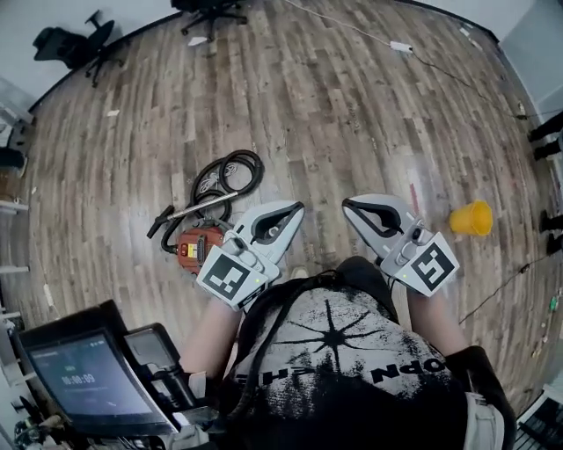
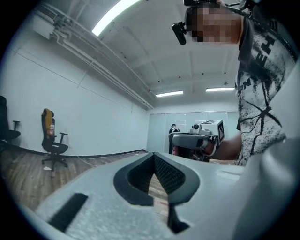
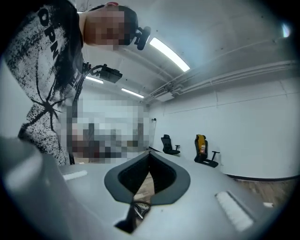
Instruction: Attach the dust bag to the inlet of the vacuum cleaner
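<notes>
Above the wood floor (image 1: 352, 105), the left claw (image 1: 297, 208) and right claw (image 1: 347, 205) are both pinched together — each empty.

Vacuum cleaner (image 1: 198, 247) on floor (image 1: 334, 114) at left, cup (image 1: 472, 218) far right

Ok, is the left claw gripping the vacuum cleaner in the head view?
No, the left claw is shut with nothing between its jaws, and the vacuum cleaner lies untouched on the wooden floor.

- A wood-plank floor (image 1: 334, 114) spreads all round you.
- Your landmark is the black office chair (image 1: 75, 44) at the floor's edge, with a white wall (image 1: 132, 13) just behind it.
- Further along that wall from the chair stands a second chair (image 1: 209, 10).
- Strip lights (image 2: 115, 16) run overhead.
</notes>
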`<state>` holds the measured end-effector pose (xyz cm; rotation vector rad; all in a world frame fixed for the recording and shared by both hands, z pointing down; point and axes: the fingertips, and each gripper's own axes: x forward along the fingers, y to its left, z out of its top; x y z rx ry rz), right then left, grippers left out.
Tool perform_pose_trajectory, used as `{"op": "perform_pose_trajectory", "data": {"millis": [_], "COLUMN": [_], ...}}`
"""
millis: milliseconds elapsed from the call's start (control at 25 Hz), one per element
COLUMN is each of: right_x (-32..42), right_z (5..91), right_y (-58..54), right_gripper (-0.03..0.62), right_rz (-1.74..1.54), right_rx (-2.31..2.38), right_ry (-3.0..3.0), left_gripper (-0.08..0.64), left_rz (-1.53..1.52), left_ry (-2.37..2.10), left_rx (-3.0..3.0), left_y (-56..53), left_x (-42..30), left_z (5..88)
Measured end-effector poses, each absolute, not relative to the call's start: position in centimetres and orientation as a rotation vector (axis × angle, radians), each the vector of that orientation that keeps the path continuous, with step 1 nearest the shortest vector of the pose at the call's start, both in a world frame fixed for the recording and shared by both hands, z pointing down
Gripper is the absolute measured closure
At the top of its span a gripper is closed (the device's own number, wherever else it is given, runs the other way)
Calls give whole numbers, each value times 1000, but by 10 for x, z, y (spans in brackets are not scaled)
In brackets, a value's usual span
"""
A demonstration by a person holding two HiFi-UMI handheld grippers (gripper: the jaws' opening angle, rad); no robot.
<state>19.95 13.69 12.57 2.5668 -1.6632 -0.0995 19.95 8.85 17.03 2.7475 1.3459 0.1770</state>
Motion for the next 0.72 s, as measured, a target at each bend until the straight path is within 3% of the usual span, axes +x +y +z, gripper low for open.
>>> {"op": "perform_pose_trajectory", "data": {"millis": [400, 720], "right_x": [267, 325], "right_z": [132, 137], "right_y": [33, 28], "right_gripper": [591, 591], "right_rz": [-158, -144], "right_rx": [2063, 1611], "right_ry": [-2313, -2673], "left_gripper": [565, 565], "left_rz": [221, 104], "left_ry": [605, -15], "left_rx": [2969, 2982], "left_y": [3, -2], "left_x": [244, 284], "left_z": [190, 185]}}
